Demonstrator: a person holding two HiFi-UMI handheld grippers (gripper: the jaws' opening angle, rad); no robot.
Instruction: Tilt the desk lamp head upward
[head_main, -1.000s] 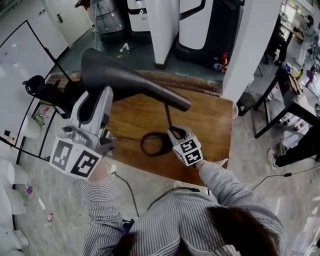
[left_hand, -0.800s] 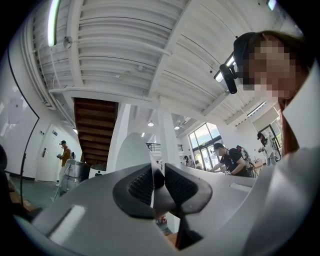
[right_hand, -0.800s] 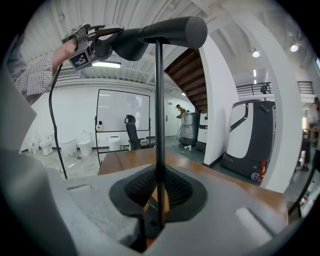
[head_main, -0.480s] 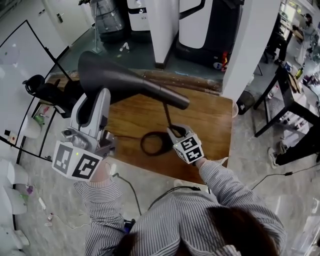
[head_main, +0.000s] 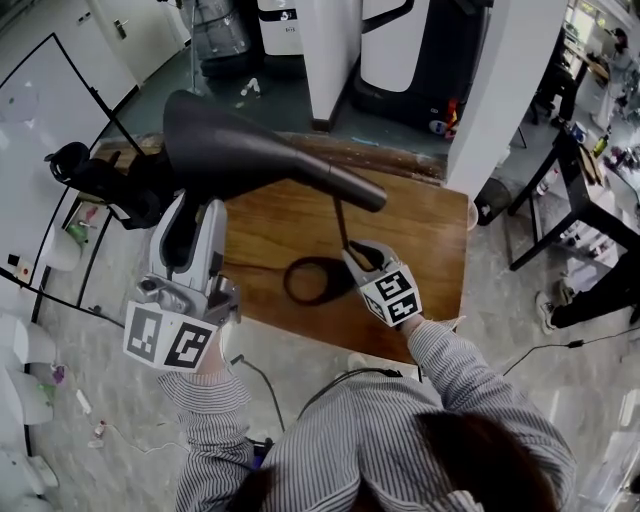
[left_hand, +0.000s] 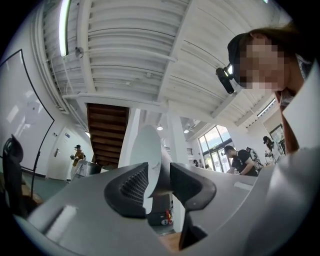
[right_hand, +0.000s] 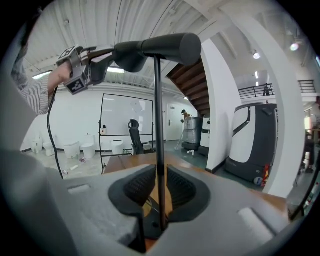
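Observation:
The black desk lamp stands on the wooden table (head_main: 425, 235). Its cone-shaped head (head_main: 235, 150) is tilted, with the wide end to the left. Its ring base (head_main: 312, 281) rests on the tabletop. My left gripper (head_main: 186, 212) is at the shade's rim (left_hand: 148, 150). Its jaws are opening, the rim still stands between them, and the pads no longer clamp it. My right gripper (head_main: 356, 258) is shut on the thin lamp pole (right_hand: 159, 125), low down near the base. The right gripper view shows the lamp head (right_hand: 150, 49) overhead, with the left gripper (right_hand: 102, 62) at its far end.
A black office chair (head_main: 92, 178) stands at the table's left end. A white pillar (head_main: 330, 50) and a dark machine (head_main: 420, 60) lie beyond the far edge. A black desk (head_main: 585, 200) is to the right. A cable (head_main: 258, 378) runs over the floor by the near edge.
The left gripper has drawn back a little toward me and down along the shade's rim. The lamp head sits about as it did. The right gripper still holds the pole.

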